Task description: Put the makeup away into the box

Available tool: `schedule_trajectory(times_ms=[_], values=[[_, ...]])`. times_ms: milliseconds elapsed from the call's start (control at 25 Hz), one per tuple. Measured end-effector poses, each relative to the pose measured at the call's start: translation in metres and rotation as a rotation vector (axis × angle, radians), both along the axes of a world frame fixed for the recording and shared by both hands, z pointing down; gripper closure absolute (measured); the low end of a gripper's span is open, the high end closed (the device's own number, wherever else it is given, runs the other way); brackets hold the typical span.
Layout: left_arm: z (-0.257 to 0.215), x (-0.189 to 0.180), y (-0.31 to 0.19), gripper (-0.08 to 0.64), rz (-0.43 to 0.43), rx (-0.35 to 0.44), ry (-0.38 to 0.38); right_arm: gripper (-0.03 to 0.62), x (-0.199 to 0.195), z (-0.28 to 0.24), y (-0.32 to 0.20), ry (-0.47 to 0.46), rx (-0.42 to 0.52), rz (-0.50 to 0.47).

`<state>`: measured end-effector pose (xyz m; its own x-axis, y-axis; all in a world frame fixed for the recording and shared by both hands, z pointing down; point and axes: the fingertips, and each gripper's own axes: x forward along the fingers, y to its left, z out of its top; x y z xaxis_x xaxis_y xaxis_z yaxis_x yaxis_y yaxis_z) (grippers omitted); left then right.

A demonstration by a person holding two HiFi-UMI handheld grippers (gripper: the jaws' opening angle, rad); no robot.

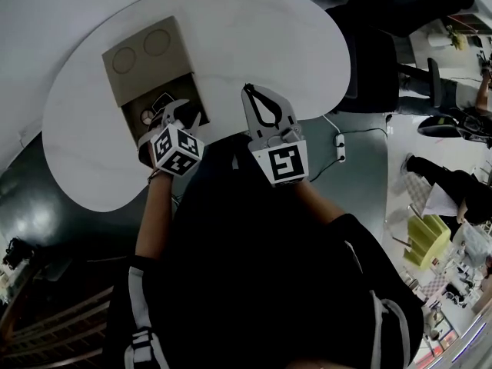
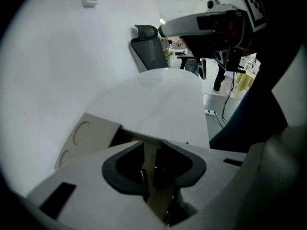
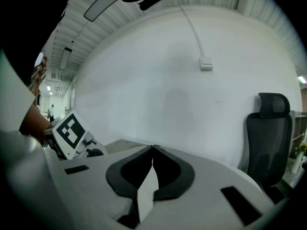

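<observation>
A beige box (image 1: 171, 89) stands open on the round white table (image 1: 254, 37), its lid (image 1: 146, 56) with two round marks folded back. A small round makeup item (image 1: 147, 116) lies inside, near the left wall. My left gripper (image 1: 181, 111) points steeply down into the box. In the left gripper view its jaws (image 2: 148, 174) stand a little apart with only the beige box floor showing between them, and the lid (image 2: 84, 133) lies to the left. My right gripper (image 1: 247, 89) hovers over bare table to the right of the box, its tips (image 3: 152, 147) touching and holding nothing.
A black office chair (image 1: 369, 60) stands at the table's far right edge. A white power strip (image 1: 340, 148) with a cable lies on the dark floor. A white wall (image 3: 182, 80) rises behind the table. People and desks are far to the right (image 1: 453, 183).
</observation>
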<state>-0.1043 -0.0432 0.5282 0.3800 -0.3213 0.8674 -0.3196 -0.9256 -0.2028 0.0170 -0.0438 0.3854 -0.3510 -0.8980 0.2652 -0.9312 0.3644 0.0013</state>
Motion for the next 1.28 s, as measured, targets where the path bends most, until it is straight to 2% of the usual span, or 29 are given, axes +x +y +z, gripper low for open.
schedule_trajectory(times_ms=[80,200,400,520,680,840,1040,1280], values=[[-0.026,0.004,-0.008,0.499,-0.051,0.070,0.074,0.569,0.000,-0.009,0.000,-0.009,0.003,-0.003],[-0.073,0.013,-0.020,0.548,-0.116,0.154,0.214,0.569,0.001,-0.032,-0.006,-0.025,0.042,-0.008],[-0.157,0.028,-0.037,0.552,-0.181,0.294,0.418,0.569,0.008,-0.088,-0.015,-0.053,0.147,0.004],[-0.211,0.034,-0.045,0.552,-0.246,0.374,0.565,0.569,0.020,-0.127,-0.019,-0.065,0.250,0.042],[-0.262,0.034,-0.049,0.552,-0.338,0.456,0.749,0.569,0.035,-0.160,-0.020,-0.054,0.312,0.100],[-0.280,0.033,-0.049,0.552,-0.390,0.519,0.821,0.569,0.043,-0.166,-0.017,-0.033,0.353,0.120],[-0.291,0.038,-0.042,0.552,-0.410,0.540,0.896,0.569,0.049,-0.169,-0.008,-0.020,0.365,0.130],[-0.285,0.039,-0.043,0.552,-0.415,0.542,0.907,0.569,0.053,-0.162,-0.008,-0.037,0.371,0.133]])
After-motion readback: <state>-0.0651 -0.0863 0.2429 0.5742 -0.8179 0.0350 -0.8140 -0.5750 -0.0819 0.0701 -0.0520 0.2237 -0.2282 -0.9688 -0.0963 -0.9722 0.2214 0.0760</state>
